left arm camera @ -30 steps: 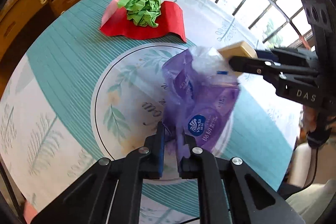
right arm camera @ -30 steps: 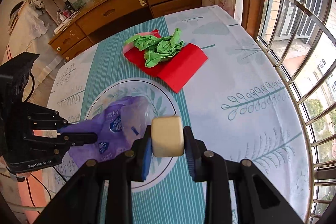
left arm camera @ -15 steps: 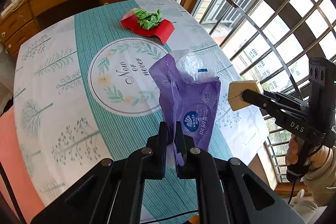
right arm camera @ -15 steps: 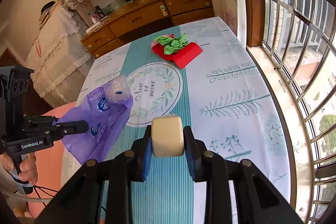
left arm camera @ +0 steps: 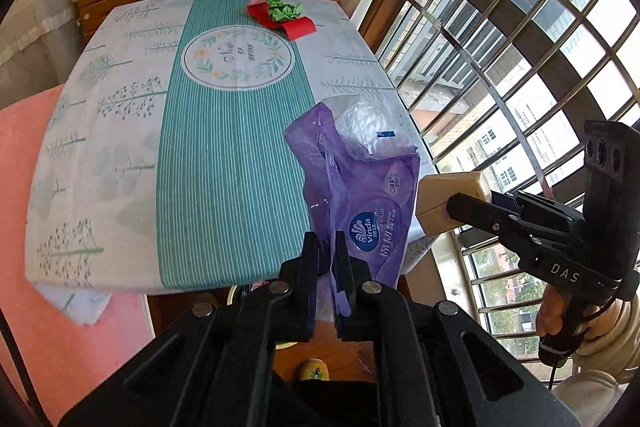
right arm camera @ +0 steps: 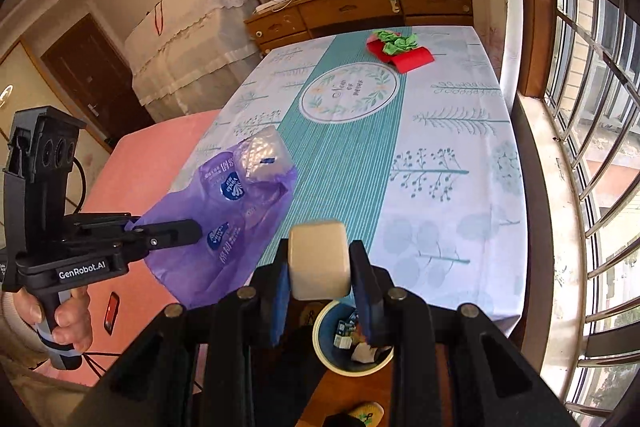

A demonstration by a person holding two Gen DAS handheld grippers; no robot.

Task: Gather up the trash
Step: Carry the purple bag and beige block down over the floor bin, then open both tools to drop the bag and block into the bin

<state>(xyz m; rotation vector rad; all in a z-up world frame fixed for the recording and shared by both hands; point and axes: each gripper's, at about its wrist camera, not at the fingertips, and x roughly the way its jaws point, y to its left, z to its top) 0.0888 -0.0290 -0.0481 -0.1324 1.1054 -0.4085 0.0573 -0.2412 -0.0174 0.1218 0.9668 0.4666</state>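
My left gripper (left arm camera: pixel 325 255) is shut on a purple tissue wrapper (left arm camera: pixel 360 195) and holds it in the air past the table's near edge; the wrapper also shows in the right wrist view (right arm camera: pixel 236 211). My right gripper (right arm camera: pixel 320 267) is shut on a beige block (right arm camera: pixel 318 261), which also shows in the left wrist view (left arm camera: pixel 444 199) just right of the wrapper. A round trash bin (right arm camera: pixel 352 339) holding some scraps stands on the floor below the right gripper. Crumpled green paper (left arm camera: pixel 284 10) lies on a red sheet (left arm camera: pixel 296 27) at the table's far end.
The table (right arm camera: pixel 440 155) has a teal and white cloth. A pink cover (right arm camera: pixel 160 155) lies to its left. A barred window (right arm camera: pixel 592 107) runs along the right. A wooden sideboard (right arm camera: pixel 360 7) stands behind the table.
Both grippers have pulled back and away from the table with their loads. The wrapper now hangs past the near edge, and the trash bin has come into the right wrist view.
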